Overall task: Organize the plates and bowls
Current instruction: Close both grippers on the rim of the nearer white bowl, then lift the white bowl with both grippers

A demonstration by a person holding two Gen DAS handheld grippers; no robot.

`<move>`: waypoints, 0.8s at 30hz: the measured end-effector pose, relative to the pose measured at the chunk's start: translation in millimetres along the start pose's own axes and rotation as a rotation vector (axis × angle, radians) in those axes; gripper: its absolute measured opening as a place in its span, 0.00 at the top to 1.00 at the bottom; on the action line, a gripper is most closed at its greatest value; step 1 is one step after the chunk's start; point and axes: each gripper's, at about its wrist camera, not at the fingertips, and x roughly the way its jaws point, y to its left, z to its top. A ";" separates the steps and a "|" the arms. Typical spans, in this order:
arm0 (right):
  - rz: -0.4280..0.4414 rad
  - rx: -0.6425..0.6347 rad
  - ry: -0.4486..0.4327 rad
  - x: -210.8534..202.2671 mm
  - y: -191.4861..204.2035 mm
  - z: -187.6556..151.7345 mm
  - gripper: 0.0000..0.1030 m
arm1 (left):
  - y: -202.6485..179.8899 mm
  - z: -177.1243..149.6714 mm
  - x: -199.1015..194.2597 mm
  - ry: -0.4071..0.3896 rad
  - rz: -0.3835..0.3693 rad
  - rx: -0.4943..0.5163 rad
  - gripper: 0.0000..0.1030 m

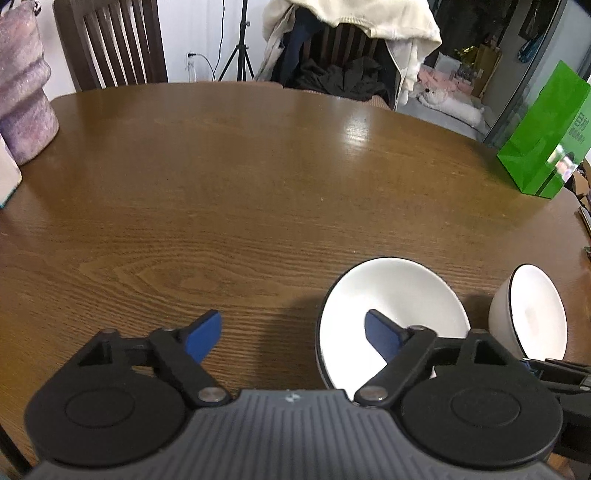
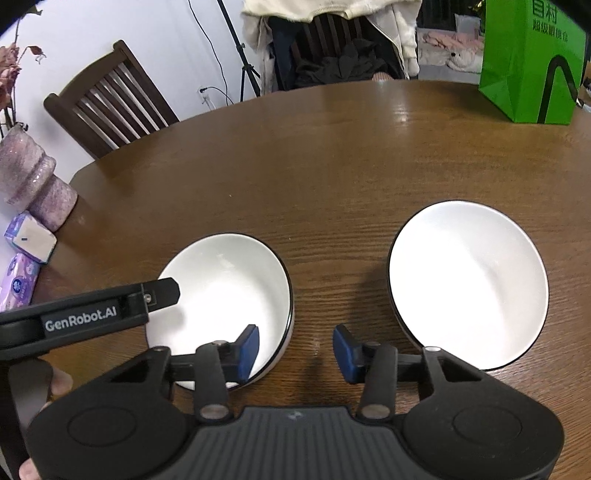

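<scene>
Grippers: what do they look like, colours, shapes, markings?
Both match. The left gripper and right gripper have black linkage arms with silver pivot pins, two round black discs, a ribbed grey body with a small logo, and blue pads on the fingertips. In the right wrist view, the left gripper's side carries a white "GenRobot.AI" label. No cables or sleeves visible.

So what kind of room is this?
Probably a dining room in someone's home: a round wooden table, wooden chairs around it, one draped with clothes, and two white bowls set out.
</scene>
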 end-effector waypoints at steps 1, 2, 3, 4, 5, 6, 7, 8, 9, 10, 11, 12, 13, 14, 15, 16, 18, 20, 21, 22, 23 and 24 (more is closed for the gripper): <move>0.000 0.004 0.003 2.2 -0.7 0.5 0.63 | 0.3 0.0 2.3 0.008 -0.001 -0.002 0.25; 0.000 0.008 0.006 4.2 -1.3 0.6 0.67 | -0.3 -0.2 4.0 0.014 -0.003 -0.005 0.29; 0.004 0.012 0.010 6.1 -1.7 0.6 0.69 | 0.3 -0.4 6.1 0.021 -0.006 -0.010 0.32; 0.010 0.015 0.012 7.6 -1.7 0.8 0.70 | 0.3 -0.2 7.7 0.026 -0.010 -0.015 0.36; 0.013 0.015 0.013 8.8 -1.4 1.1 0.72 | 0.3 0.0 9.3 0.032 -0.016 -0.019 0.43; 0.016 0.013 0.014 9.9 -0.8 1.2 0.74 | 0.2 0.0 11.0 0.037 -0.020 -0.022 0.52; 0.019 0.013 0.014 11.1 -1.1 1.6 0.75 | 0.2 0.2 12.7 0.044 -0.021 -0.024 0.54; 0.022 0.013 0.015 12.1 -0.5 1.7 0.77 | 0.4 0.1 13.9 0.048 -0.022 -0.026 0.55; 0.025 0.013 0.016 12.8 -0.2 1.9 0.79 | 0.1 0.1 14.2 0.052 -0.025 -0.027 0.58; 0.027 0.013 0.017 13.6 0.0 2.3 0.79 | 0.0 0.2 14.9 0.055 -0.028 -0.025 0.61; 0.028 0.013 0.017 14.3 0.1 3.0 0.81 | -0.1 0.1 15.6 0.059 -0.030 -0.025 0.67; 0.030 0.012 0.018 14.9 0.4 3.3 0.83 | 0.1 0.1 15.8 0.062 -0.033 -0.025 0.71; 0.033 0.011 0.018 15.7 1.0 3.6 0.83 | 0.3 -0.2 16.5 0.064 -0.040 -0.025 0.73; 0.033 0.010 0.019 16.5 1.6 3.9 0.84 | 0.2 -0.4 17.3 0.066 -0.048 -0.027 0.77; 0.033 0.009 0.020 17.4 2.2 4.0 0.85 | 0.2 -0.7 17.7 0.068 -0.056 -0.029 0.80; 0.034 0.007 0.021 17.8 2.9 4.7 0.86 | -0.2 -1.0 18.0 0.069 -0.059 -0.028 0.81; 0.032 0.006 0.021 19.1 4.2 5.1 0.87 | -0.5 -1.5 18.4 0.071 -0.063 -0.025 0.85; 0.029 0.006 0.021 19.4 4.4 5.8 0.87 | -0.6 -1.8 19.2 0.075 -0.064 -0.022 0.87; 0.029 0.006 0.020 19.5 4.4 6.2 0.87 | -1.0 -2.0 20.0 0.078 -0.066 -0.021 0.88; 0.028 0.006 0.018 19.9 4.7 6.4 0.87 | -0.8 -2.1 20.5 0.080 -0.068 -0.021 0.88; 0.027 0.005 0.017 20.9 5.9 7.4 0.88 | -0.7 -2.2 21.0 0.082 -0.069 -0.020 0.89; 0.026 0.004 0.018 21.9 6.4 7.6 0.88 | -1.1 -2.4 21.4 0.085 -0.068 -0.019 0.89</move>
